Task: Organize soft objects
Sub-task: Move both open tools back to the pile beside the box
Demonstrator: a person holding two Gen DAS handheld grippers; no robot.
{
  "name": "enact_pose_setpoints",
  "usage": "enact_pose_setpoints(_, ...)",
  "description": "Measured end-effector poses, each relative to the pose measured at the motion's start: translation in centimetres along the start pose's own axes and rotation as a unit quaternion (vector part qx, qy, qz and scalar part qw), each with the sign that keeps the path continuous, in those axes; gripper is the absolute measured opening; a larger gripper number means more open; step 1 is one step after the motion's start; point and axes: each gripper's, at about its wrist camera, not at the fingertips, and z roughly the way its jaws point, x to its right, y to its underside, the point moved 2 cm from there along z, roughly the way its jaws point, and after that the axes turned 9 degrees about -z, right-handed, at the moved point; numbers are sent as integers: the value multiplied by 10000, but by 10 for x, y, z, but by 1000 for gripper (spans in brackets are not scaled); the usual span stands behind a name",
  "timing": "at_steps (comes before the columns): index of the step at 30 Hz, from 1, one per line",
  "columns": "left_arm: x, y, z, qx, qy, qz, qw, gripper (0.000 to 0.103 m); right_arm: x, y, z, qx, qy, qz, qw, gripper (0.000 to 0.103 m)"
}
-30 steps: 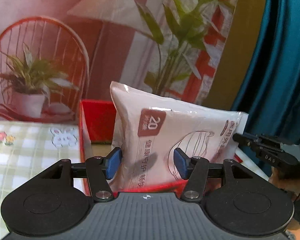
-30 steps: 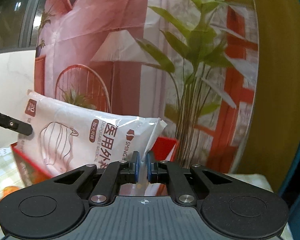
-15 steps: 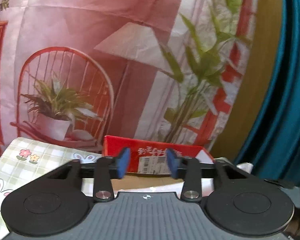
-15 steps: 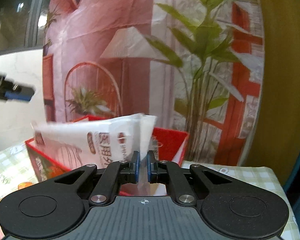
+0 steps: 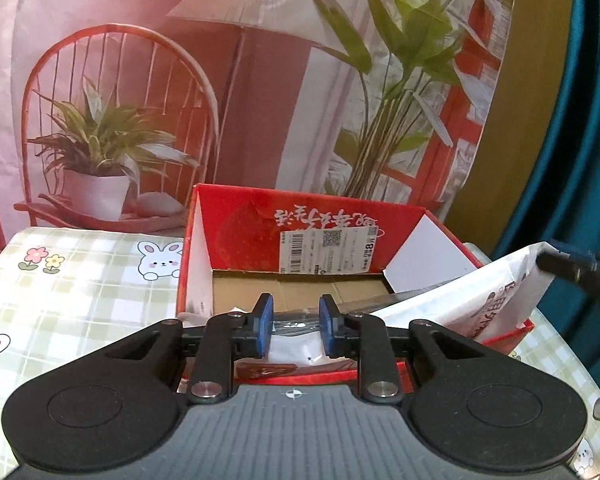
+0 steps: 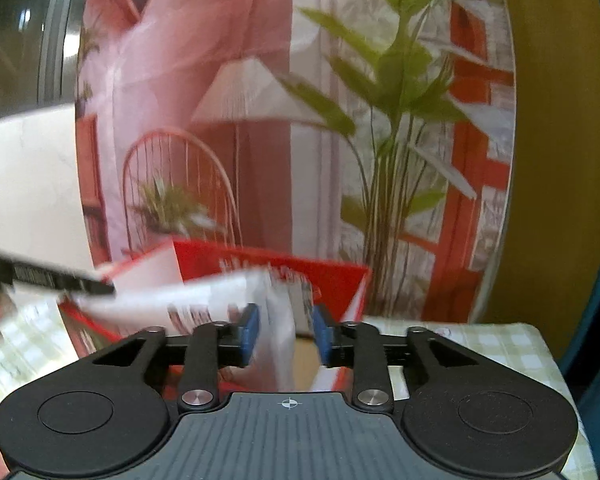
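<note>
A table with a green checked cloth (image 5: 80,280), printed with small rabbits and flowers, stands before a printed backdrop (image 5: 260,80) showing a red chair, potted plants and a lamp. On the cloth sits an open red cardboard box (image 5: 244,224) with a brown floor and a white label on its inner back wall. A white plastic pack of face masks (image 5: 460,300) lies slanted in the box, its low end near the front wall and its high end sticking out over the right rim. The left gripper (image 5: 296,330) hovers at the box's front edge; its blue-padded jaws are closing, with the pack's low end seen between them, though neither pad visibly presses on it. At the far right of the left wrist view, the tip of the right gripper (image 6: 286,334) reaches the pack's raised corner. In the blurred right wrist view, its jaws are opening, and the pack's edge stands in the gap between the blue pads, clear of the right pad. A teal curtain (image 5: 572,160) hangs at the far right.
</note>
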Motion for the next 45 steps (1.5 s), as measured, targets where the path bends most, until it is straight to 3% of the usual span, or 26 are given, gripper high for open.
enact_pose_setpoints(3, 0, 0, 0, -8, 21, 10, 10000, 26, 4, -14, -1, 208, -99, 381, 9990, 33)
enact_pose_setpoints(4, 0, 0, 1, -14, 28, 0, 10000, 26, 4, -17, 0, 241, -177, 474, 9984, 29)
enact_pose_setpoints(5, -1, 0, 1, -25, 23, -8, 10000, 26, 3, -19, 4, 157, -219, 482, 9985, 14)
enact_pose_setpoints(6, -1, 0, 1, -26, 30, -13, 10000, 26, 1, -20, 8, 29, -193, 434, 9989, 9)
enact_pose_setpoints(8, -2, 0, 1, -20, 42, -20, 10000, 26, -2, -19, 14, -140, -13, 308, 9994, 9)
enact_pose_setpoints(15, 5, 2, 3, -32, 92, 105, 9999, 26, 10, 4, 25, -798, 21, 387, 9961, 6)
enact_pose_setpoints(25, 10, 1, -10, 25, 50, 268, 9996, 29, 2, 4, 28, -958, 85, 120, 9953, 6)
enact_pose_setpoints(26, 12, 0, -15, 51, 42, 323, 9995, 31, 0, 3, 27, -957, 133, 84, 9953, 10)
enact_pose_setpoints(27, 14, 0, -19, 101, 46, 399, 9991, 42, -4, 3, 23, -921, 220, 4, 9955, 13)
enact_pose_setpoints(28, 16, 0, -25, 142, 10, 450, 9989, 55, -7, 2, 20, -873, 326, -42, 9956, 24)
enact_pose_setpoints(30, 19, 2, -34, 197, -109, 485, 9986, 71, -12, 3, 10, -722, 392, -1, 9966, 38)
enact_pose_setpoints(32, 23, 7, -42, 217, -260, 504, 9982, 81, -16, 5, -2, -523, 409, 157, 9977, 57)
enact_pose_setpoints(34, 26, 14, -49, 207, -339, 522, 9978, 93, -22, 7, -13, -409, 445, 289, 9978, 64)
enact_pose_setpoints(36, 31, 23, -54, 190, -391, 548, 9975, 97, -30, 12, -22, -393, 390, 389, 9977, 74)
enact_pose_setpoints(38, 34, 32, -58, 151, -423, 560, 9974, 99, -39, 19, -28, -457, 326, 471, 9973, 91)
enact_pose_setpoints(41, 39, 47, -62, 52, -465, 588, 9972, 101, -54, 31, -36, -549, 220, 506, 9970, 103)
enact_pose_setpoints(45, 40, 67, -69, -55, -336, 583, 9977, 101, -73, 51, -41, -833, 162, 426, 9955, 102)
